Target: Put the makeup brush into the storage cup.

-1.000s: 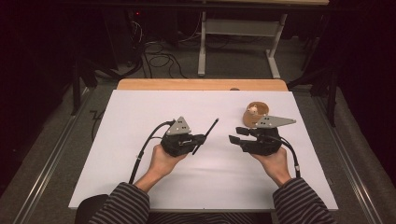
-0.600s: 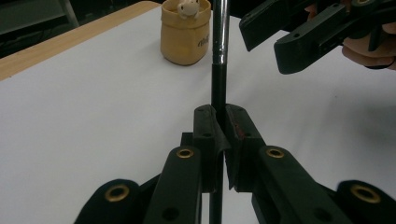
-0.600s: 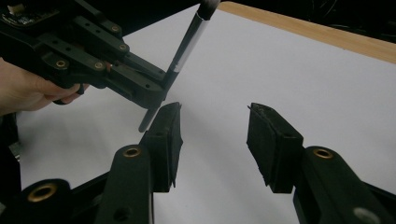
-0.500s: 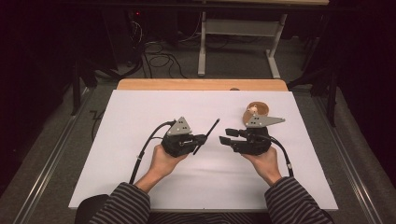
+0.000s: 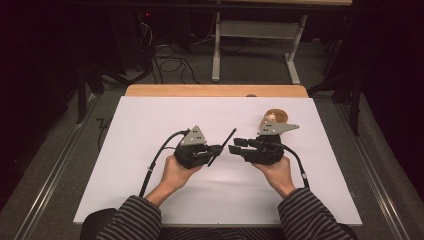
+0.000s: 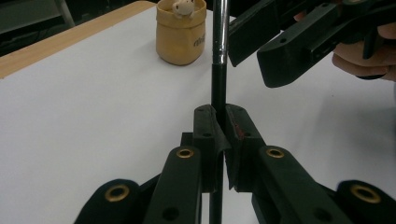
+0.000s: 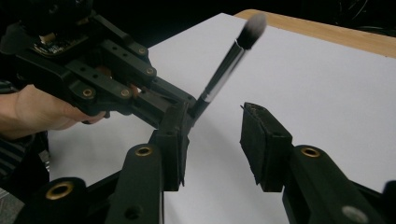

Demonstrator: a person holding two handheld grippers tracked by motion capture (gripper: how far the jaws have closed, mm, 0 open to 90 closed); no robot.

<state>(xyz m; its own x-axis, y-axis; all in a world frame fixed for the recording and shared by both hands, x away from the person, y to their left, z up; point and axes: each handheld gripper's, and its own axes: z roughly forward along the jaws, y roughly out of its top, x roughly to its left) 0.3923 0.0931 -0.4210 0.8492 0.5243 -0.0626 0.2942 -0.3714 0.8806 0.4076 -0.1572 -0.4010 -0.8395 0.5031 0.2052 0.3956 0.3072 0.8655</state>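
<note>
While the high view sets both tools side by side over the white sheet-covered table (image 5: 150, 190), it gives the slim black-handled makeup brush with a silver ferrule and grey bristle tip (image 5: 222, 146) as little more than a dark stick slanting toward one o'clock from the left gripper (image 5: 212, 150). Its grip is plain in the left gripper view: the two black jaws are pressed together on the black handle of the brush (image 6: 217, 84), which rises straight to twelve o'clock between them, the silver ferrule starting above. That view also shows the small tan pot with a pale figure inside (image 6: 181, 31) standing at about eleven o'clock beyond the jaws, with writing on its side too small to read, and the other gripper coming in at one o'clock.

From the right gripper view the brush (image 7: 229, 63) shows its soft grey tip, blurred, pointing toward one o'clock, with the left gripper (image 7: 180, 109) clamped on its lower end. The right gripper (image 7: 215, 140) has its jaws spread, having just been closing, with nothing between them but bare white sheet; the brush is beyond its near jaw, whether touching it I cannot tell. In the high view the pot (image 5: 276, 117) sits at twelve o'clock of the right gripper (image 5: 235, 145), partly behind its grey plate.
</note>
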